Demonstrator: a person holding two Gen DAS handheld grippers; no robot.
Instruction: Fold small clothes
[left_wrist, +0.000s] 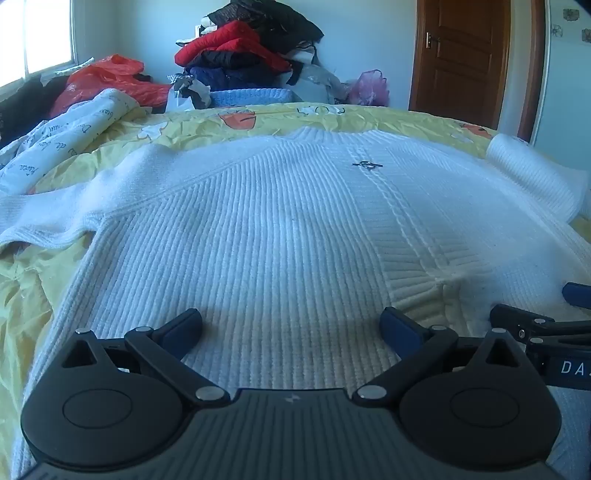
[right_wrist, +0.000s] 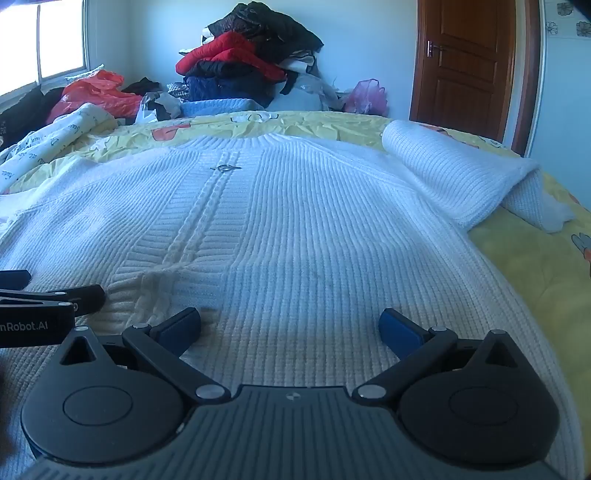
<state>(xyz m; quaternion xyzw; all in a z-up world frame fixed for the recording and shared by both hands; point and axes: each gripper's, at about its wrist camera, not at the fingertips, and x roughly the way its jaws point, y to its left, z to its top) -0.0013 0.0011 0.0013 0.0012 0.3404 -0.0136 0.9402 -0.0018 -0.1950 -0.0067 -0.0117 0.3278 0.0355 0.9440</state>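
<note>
We have the bed (left_wrist: 110, 155) under a yellow printed sheet, and across most of it lies the sweater (left_wrist: 258, 229), a white ribbed knit spread flat with its collar toward the far side and its hem close under us. The sleeve (left_wrist: 48, 218) on our left runs out roughly flat toward the bed's edge, while the other sleeve (right_wrist: 454, 177) is doubled over on itself at the right shoulder. A cabled band runs down the middle of the chest, with a small metal clasp (right_wrist: 225, 168) near the top of it. Beyond the bed a pile of clothes (right_wrist: 251, 62) stands against the wall, well apart from our work. The left gripper (left_wrist: 291, 326) and right gripper (right_wrist: 290, 326) hang side by side just above the lower body of the knit, tilted down at it, each with jaws spread wide and nothing between them; whether the pads brush the fabric we cannot tell. We judge the fold is barely begun: the garment is laid out and no clean fold of the body is made yet. Next we would need to settle on two edge points, probably hem corners or a side, lower the open jaws over a single thickness of cloth, close, then lift and carry both together so the knit does not drag or bunch
</note>
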